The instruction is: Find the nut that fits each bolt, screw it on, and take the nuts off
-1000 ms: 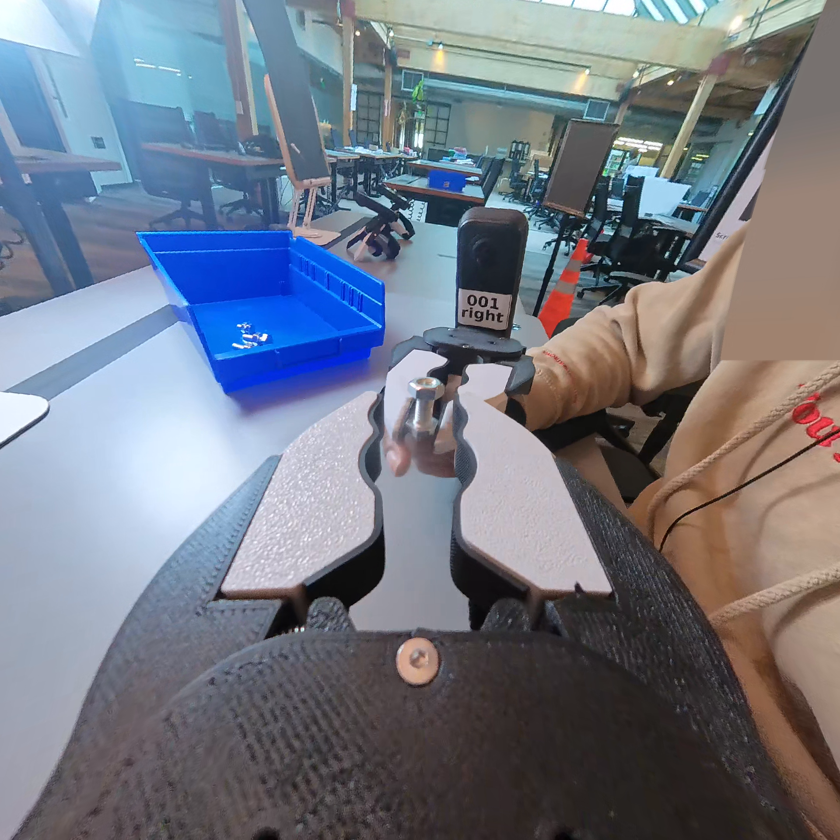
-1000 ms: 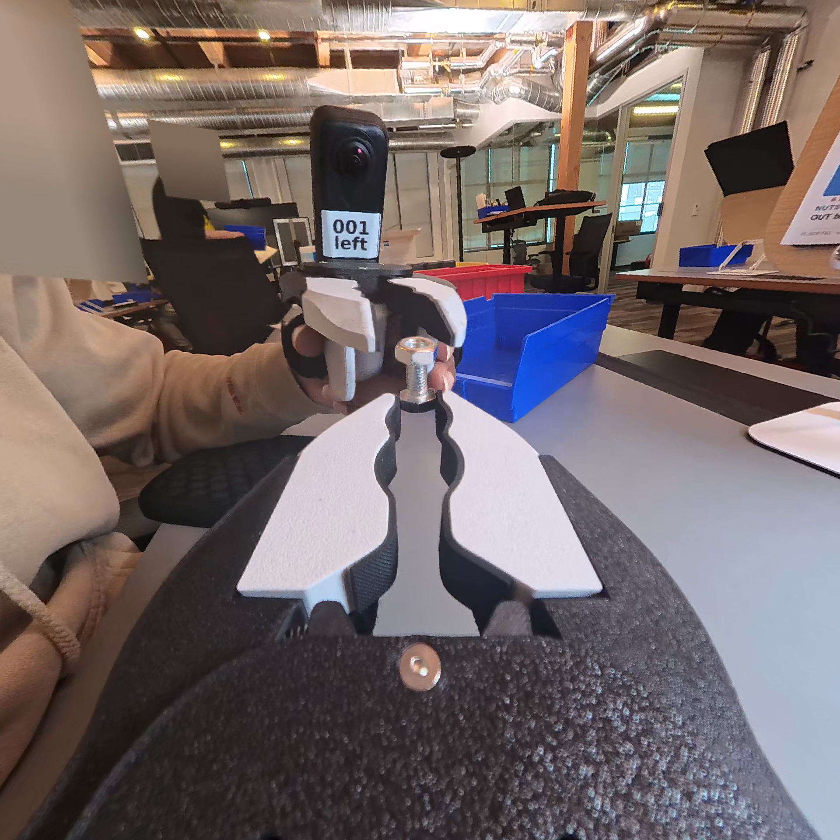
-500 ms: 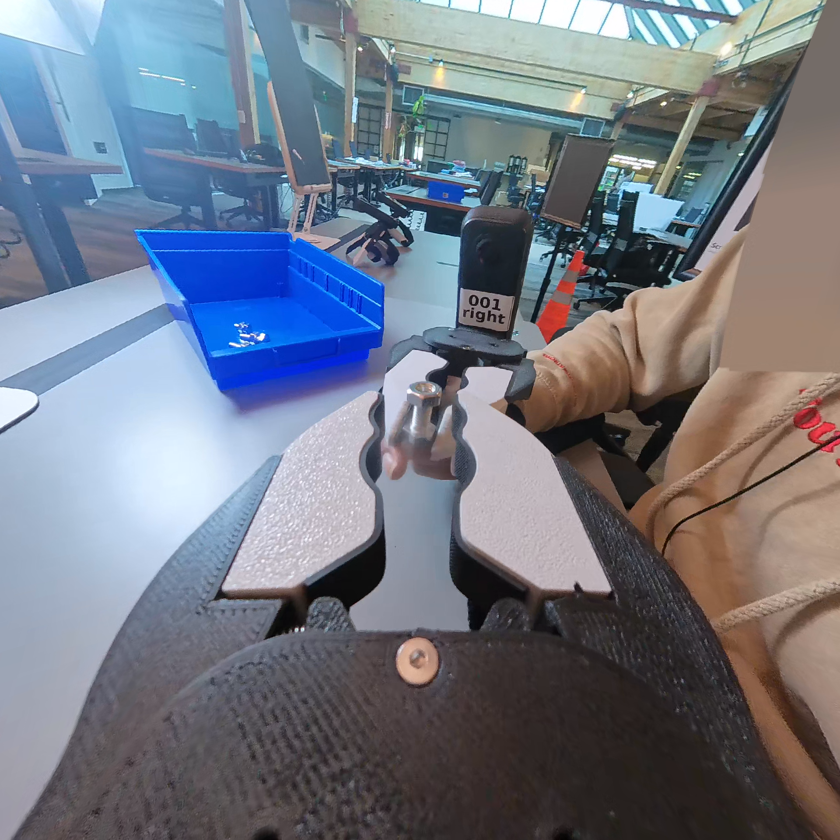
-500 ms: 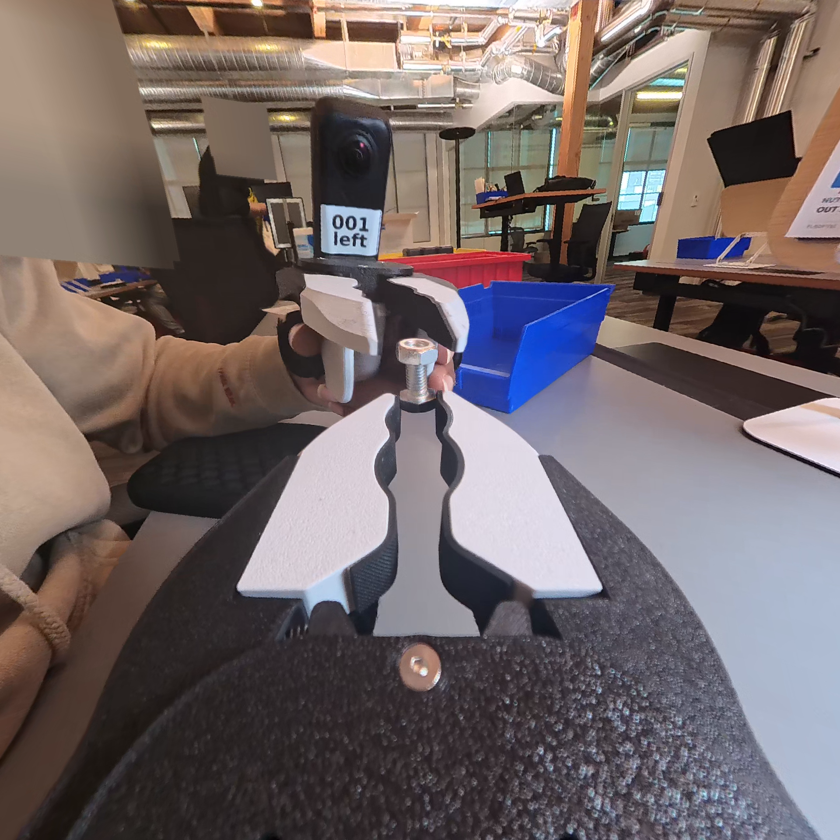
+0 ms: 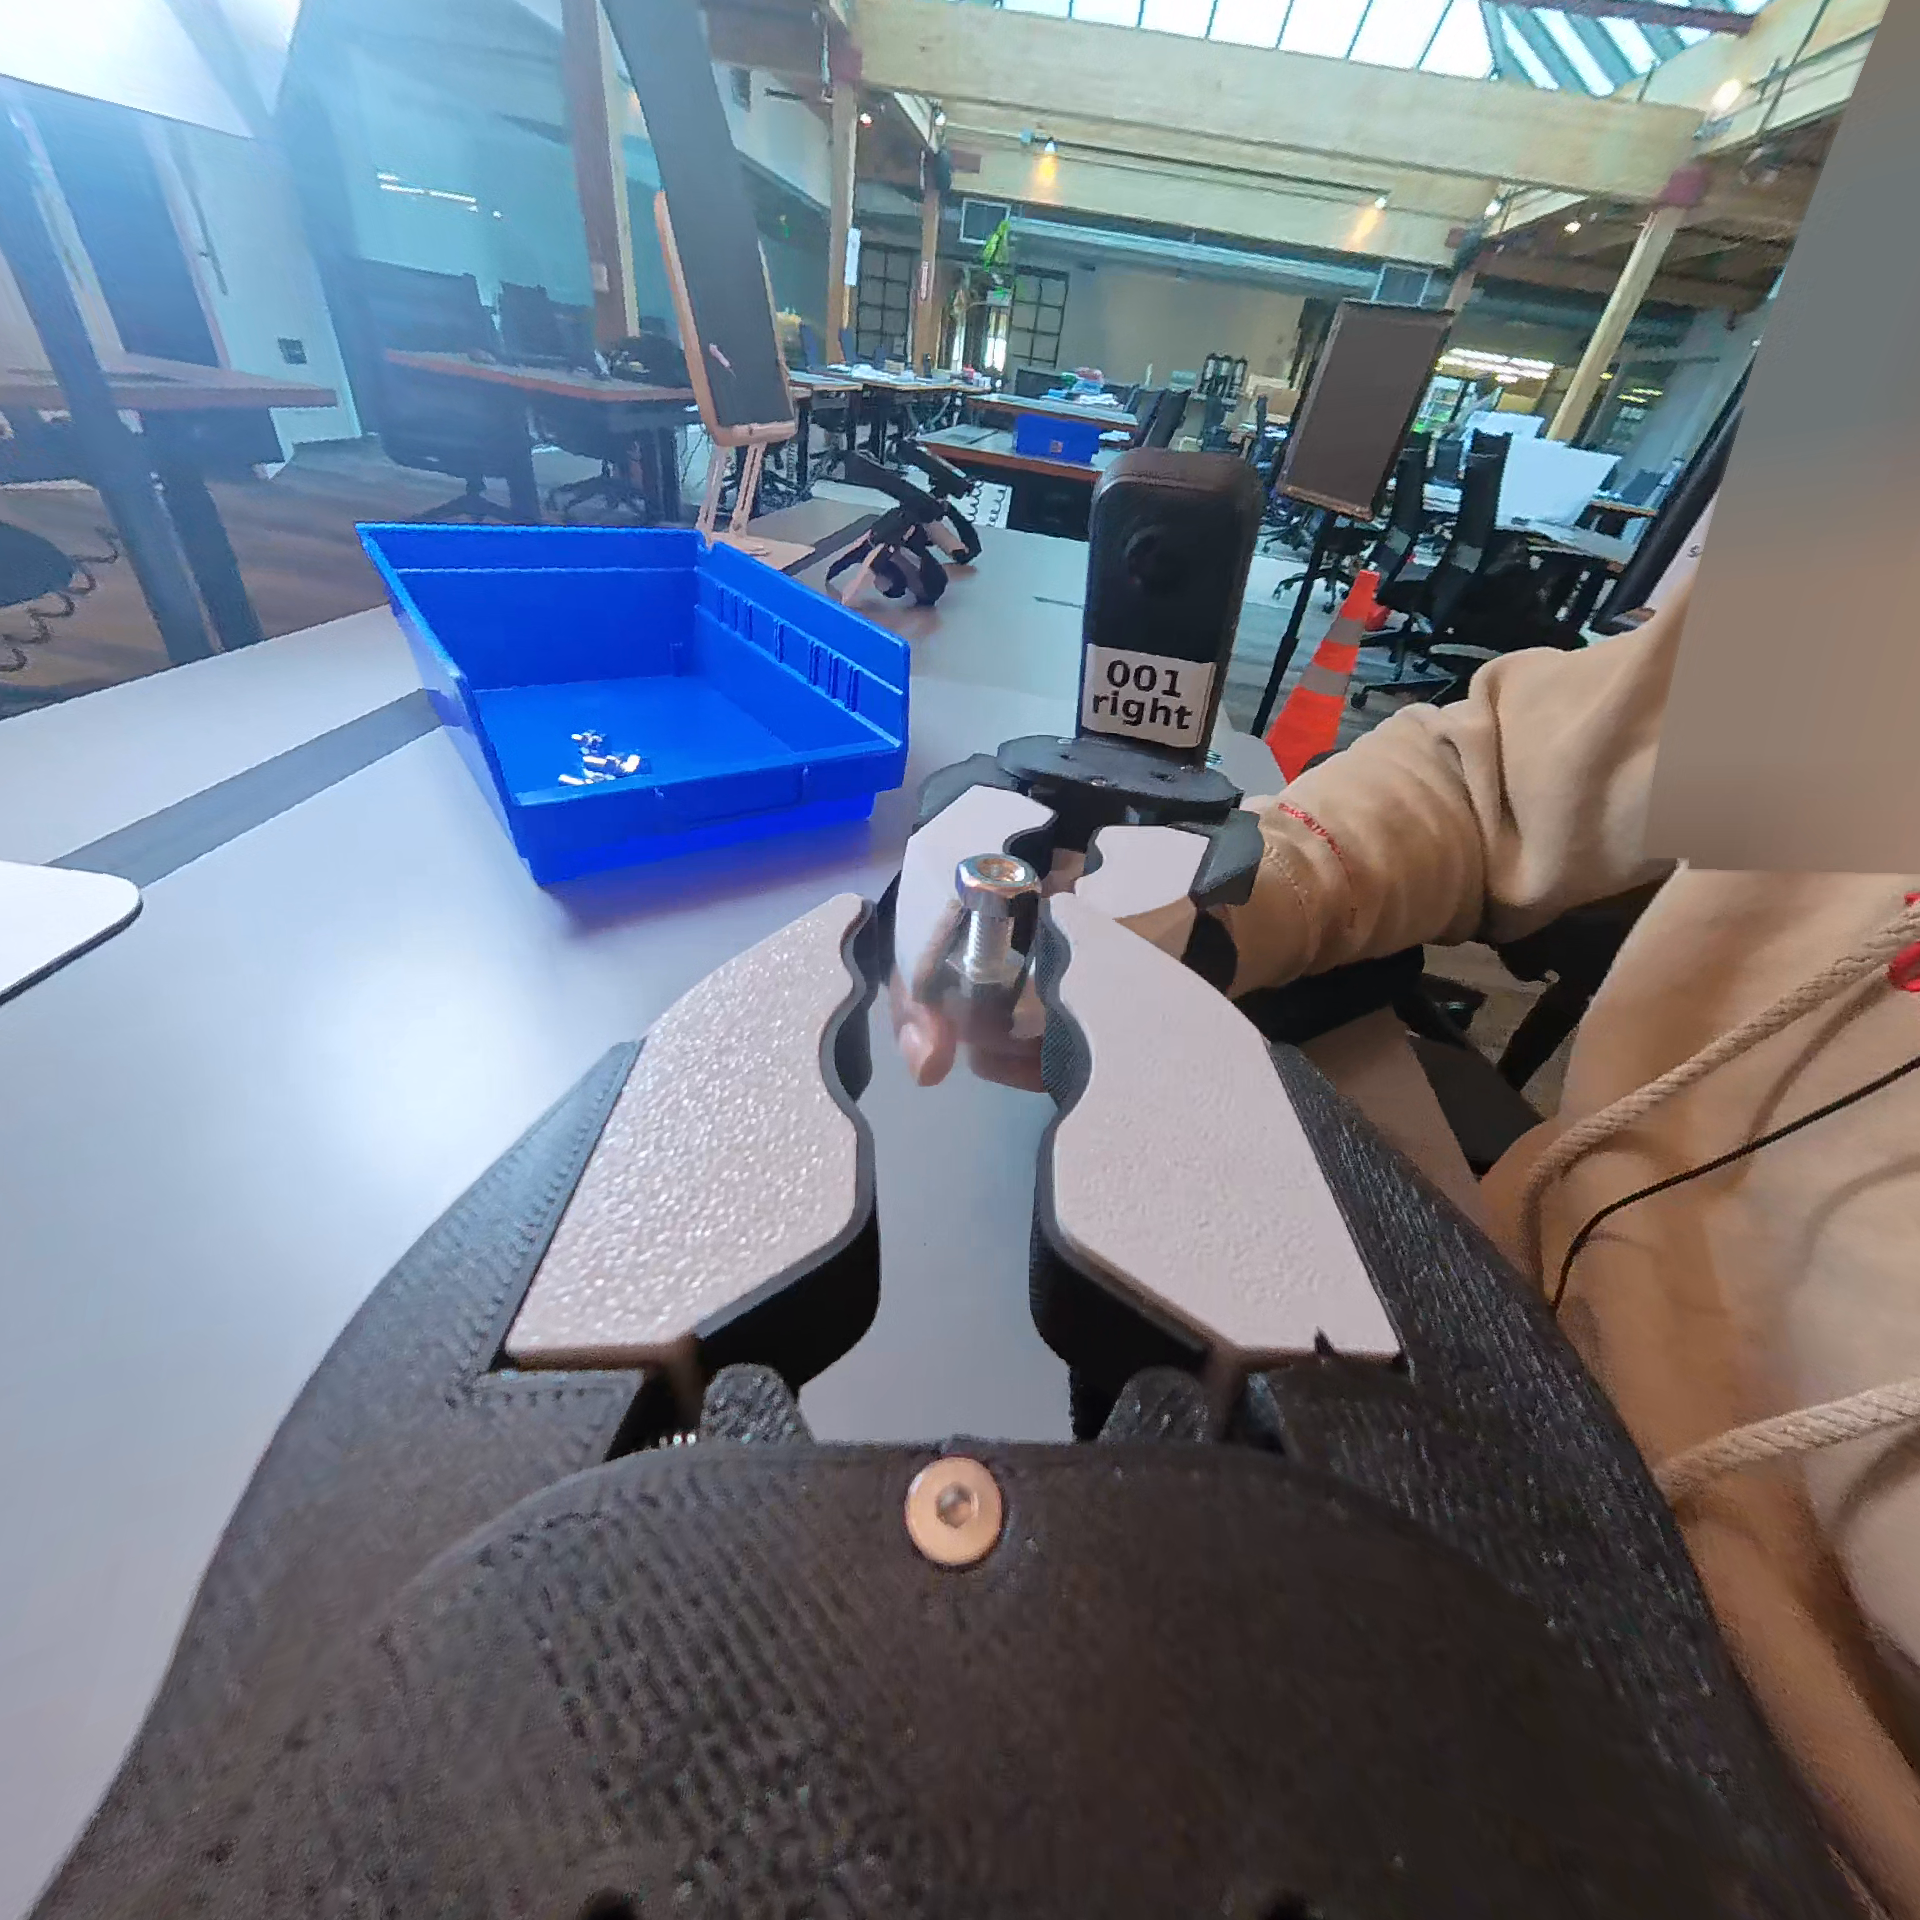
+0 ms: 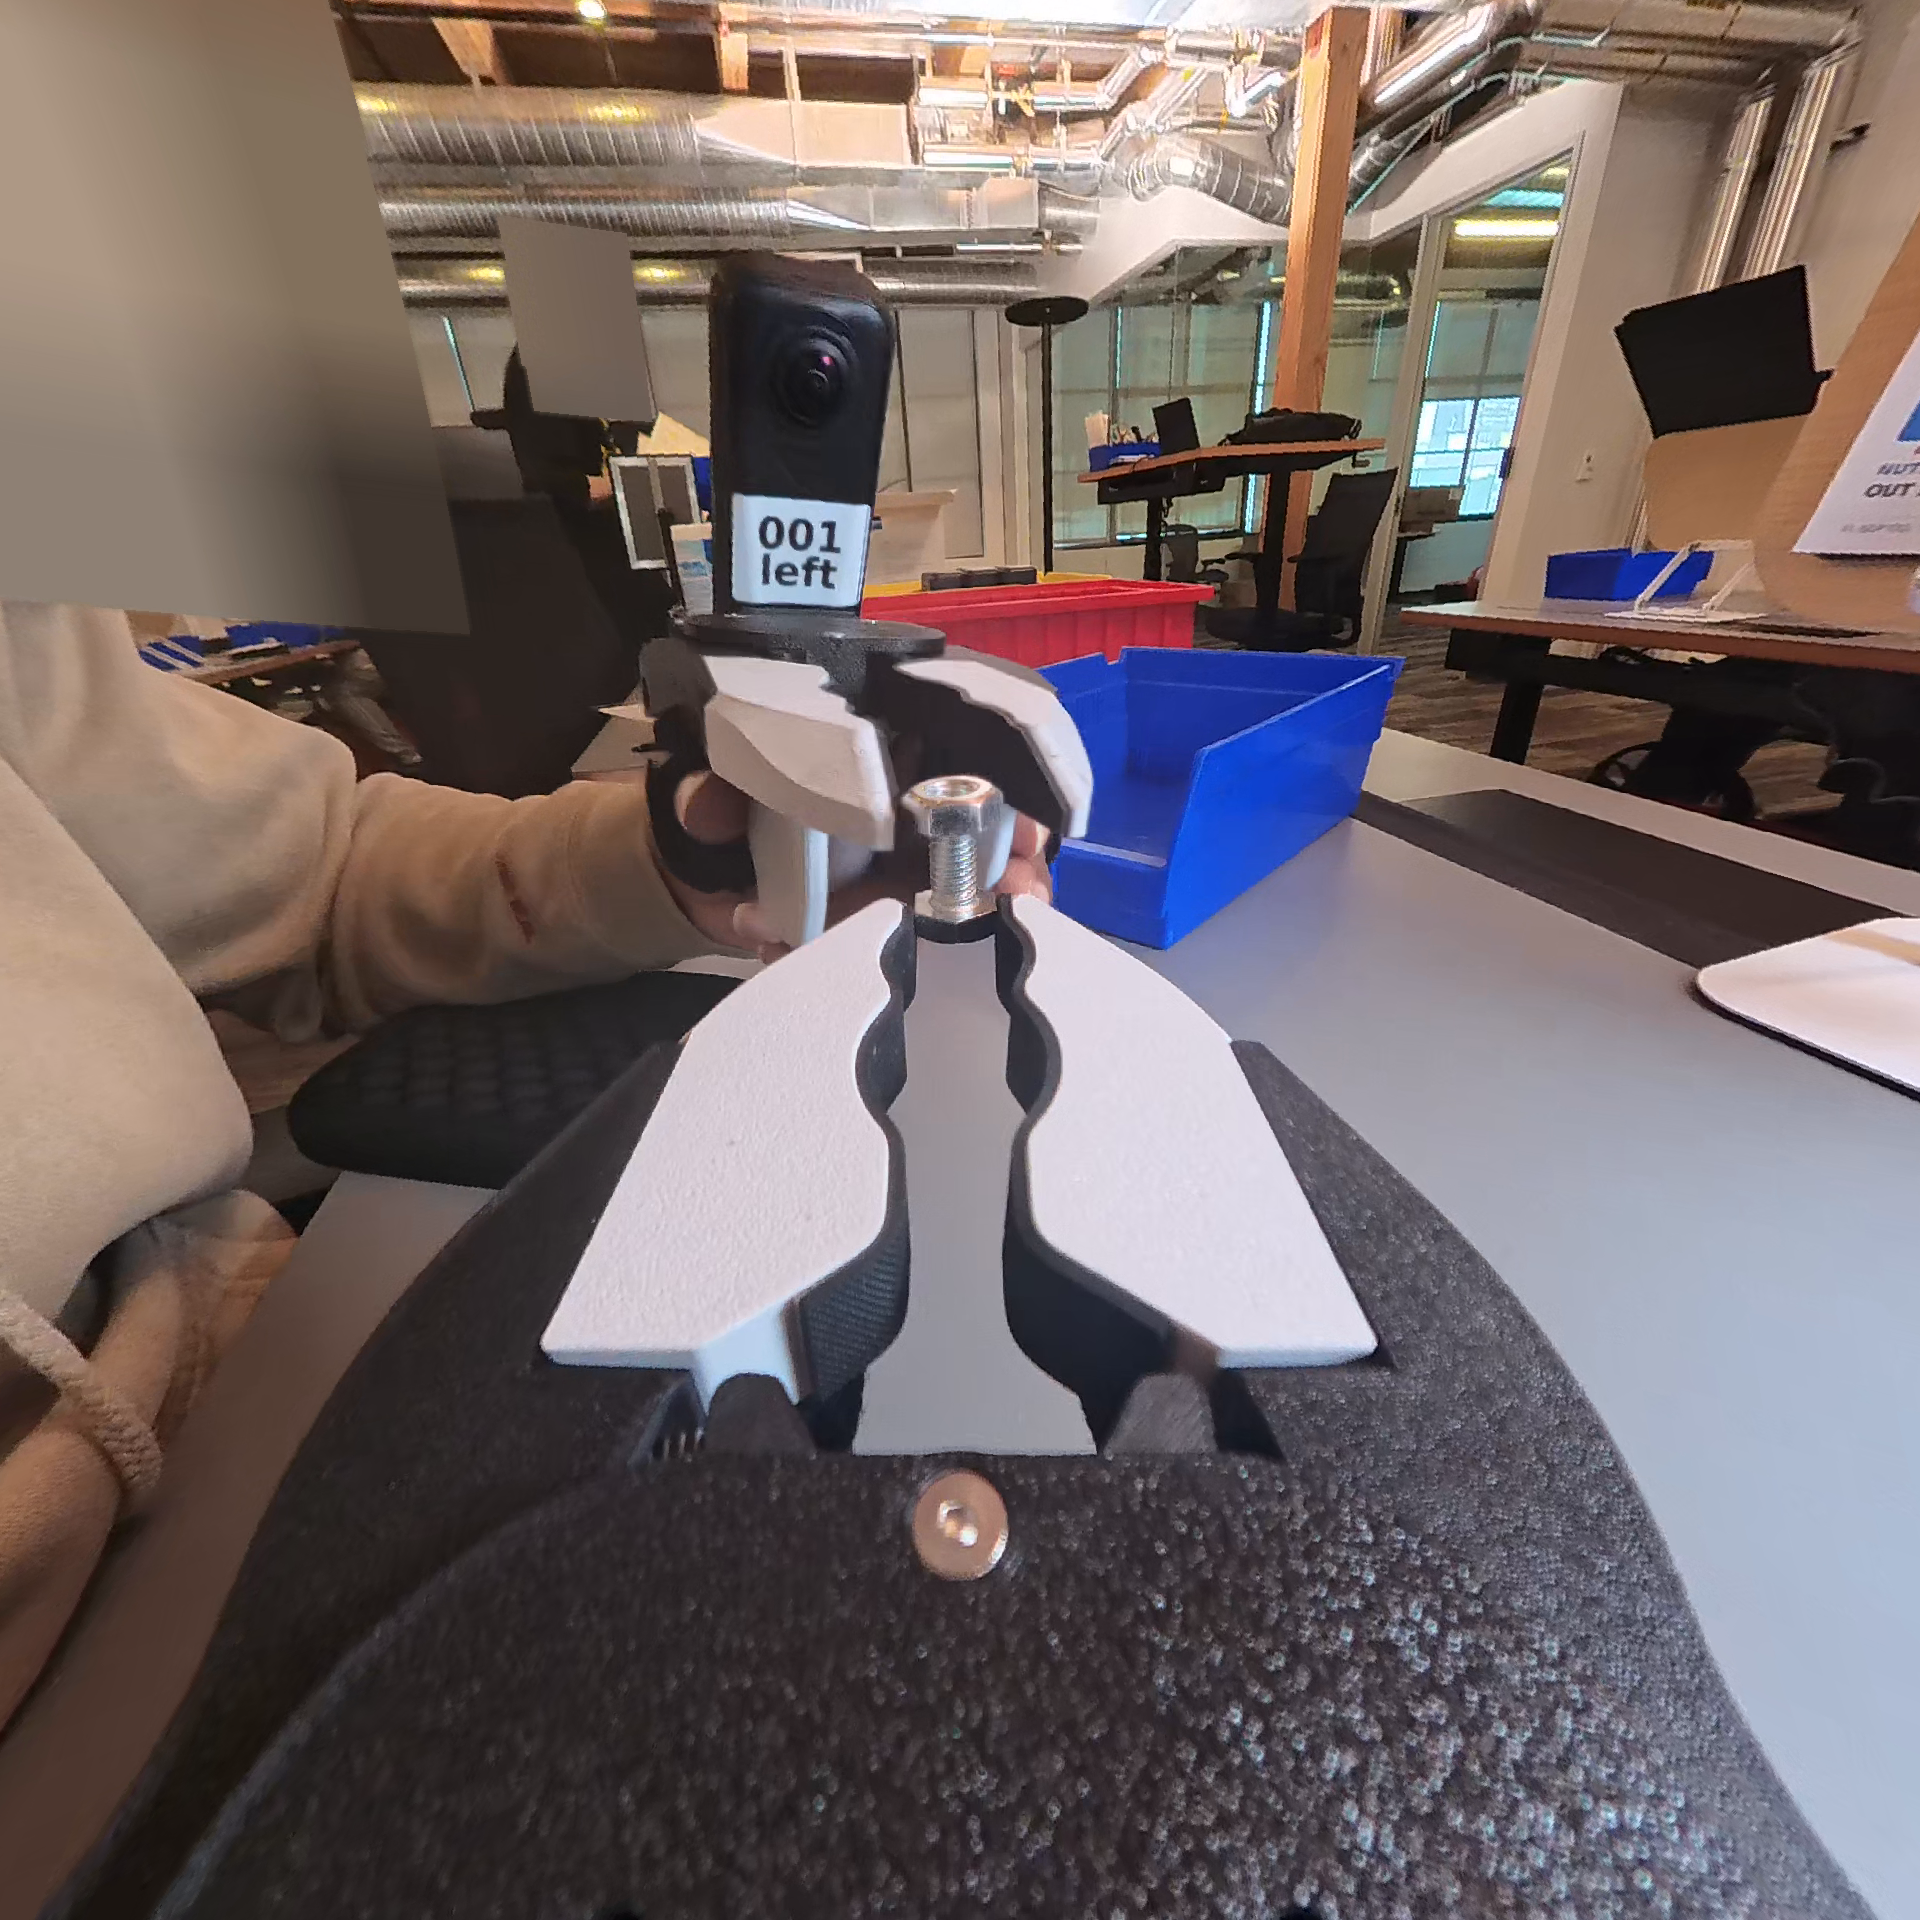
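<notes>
A silver bolt (image 6: 951, 878) stands upright with a hex nut (image 6: 951, 808) on its top end. My right gripper (image 6: 954, 920) is shut on the bolt's head at its fingertips. My left gripper (image 5: 956, 920) faces it, and its jaws stand apart on either side of the bolt (image 5: 982, 940) just below the nut (image 5: 997, 883). In the right wrist view the left gripper's fingers (image 6: 821, 748) flank the nut with a small gap. A person's bare fingers show behind the bolt. Both grippers are above the grey table (image 5: 312, 1039).
A blue bin (image 5: 810, 665) with several small metal parts (image 5: 603, 764) sits on the table beyond the grippers; it also shows in the right wrist view (image 6: 1247, 790). A red bin (image 6: 1039, 618) stands behind. A white pad (image 6: 1818, 1008) lies at the table's side. The tips of both grippers are at nearly the same place.
The bolt leaned in the left wrist view half a second ago and now stands upright. The two grippers have shifted slightly against each other. Both jaw openings look unchanged.
</notes>
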The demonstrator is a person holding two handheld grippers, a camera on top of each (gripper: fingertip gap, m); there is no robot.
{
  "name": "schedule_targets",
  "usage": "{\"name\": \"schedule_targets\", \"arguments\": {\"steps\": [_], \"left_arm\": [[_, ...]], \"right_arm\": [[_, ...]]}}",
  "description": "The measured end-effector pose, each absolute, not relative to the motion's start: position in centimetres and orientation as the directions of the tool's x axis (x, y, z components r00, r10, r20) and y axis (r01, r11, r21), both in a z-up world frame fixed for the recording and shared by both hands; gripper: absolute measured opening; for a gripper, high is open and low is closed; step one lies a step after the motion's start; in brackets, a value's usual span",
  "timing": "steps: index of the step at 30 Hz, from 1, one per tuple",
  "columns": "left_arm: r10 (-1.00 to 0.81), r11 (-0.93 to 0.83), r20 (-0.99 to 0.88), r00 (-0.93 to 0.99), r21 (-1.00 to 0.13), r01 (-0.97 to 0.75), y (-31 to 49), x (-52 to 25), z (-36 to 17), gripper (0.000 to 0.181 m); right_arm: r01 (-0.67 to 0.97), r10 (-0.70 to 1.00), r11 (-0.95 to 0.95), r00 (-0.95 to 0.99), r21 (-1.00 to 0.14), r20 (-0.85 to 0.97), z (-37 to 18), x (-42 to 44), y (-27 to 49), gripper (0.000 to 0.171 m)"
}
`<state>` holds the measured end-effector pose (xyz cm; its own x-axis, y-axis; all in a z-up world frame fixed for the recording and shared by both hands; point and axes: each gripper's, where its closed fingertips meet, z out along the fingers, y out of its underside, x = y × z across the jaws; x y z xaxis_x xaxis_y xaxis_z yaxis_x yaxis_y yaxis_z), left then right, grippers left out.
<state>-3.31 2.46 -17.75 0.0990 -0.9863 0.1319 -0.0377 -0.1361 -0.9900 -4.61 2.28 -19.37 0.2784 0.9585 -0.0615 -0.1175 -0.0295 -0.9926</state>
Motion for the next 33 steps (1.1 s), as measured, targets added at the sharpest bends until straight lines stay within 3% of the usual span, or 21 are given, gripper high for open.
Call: {"name": "schedule_targets", "arguments": {"steps": [1,3,6,11,16,18,25,33], "left_arm": [[-0.983,-0.149,0.145,0.112,-0.988,-0.028,2.8,-3.5,-17.7,0.028],[-0.964,-0.182,0.178,0.2,-0.983,-0.002,4.4,-4.3,-17.5,0.003],[-0.958,-0.21,0.208,0.197,-0.978,0.015,4.8,-4.8,-17.4,0.006],[-0.982,-0.152,0.15,0.113,-0.988,-0.011,2.6,-3.5,-17.3,0.031],[-0.97,-0.209,0.203,0.135,-0.978,-0.03,3.3,-3.8,-17.6,0.018],[-0.967,-0.161,0.148,0.207,-0.986,-0.047,4.2,-4.3,-18.0,0.004],[-0.977,-0.184,0.18,0.112,-0.983,-0.021,2.8,-3.8,-17.4,0.021],[-0.982,-0.155,0.148,0.115,-0.987,-0.049,2.2,-3.1,-17.7,0.015]], "right_arm": [[-0.126,0.957,-0.032,0.283,-0.992,-0.067,-19.3,-4.5,2.4,0.014],[-0.158,0.959,-0.044,0.268,-0.986,-0.086,-18.8,-4.1,2.5,0.014],[-0.147,0.958,-0.032,0.278,-0.989,-0.072,-18.8,-4.1,2.5,0.014],[-0.127,0.959,-0.042,0.274,-0.991,-0.076,-19.3,-4.5,2.5,0.014],[-0.162,0.953,-0.062,0.283,-0.985,-0.106,-18.8,-3.9,2.9,0.014],[-0.183,0.956,-0.065,0.269,-0.981,-0.114,-18.5,-3.7,2.8,0.014],[-0.176,0.958,-0.064,0.264,-0.982,-0.11,-18.6,-4.0,2.7,0.014],[-0.125,0.962,-0.048,0.262,-0.991,-0.08,-19.3,-4.6,2.3,0.014]]}}
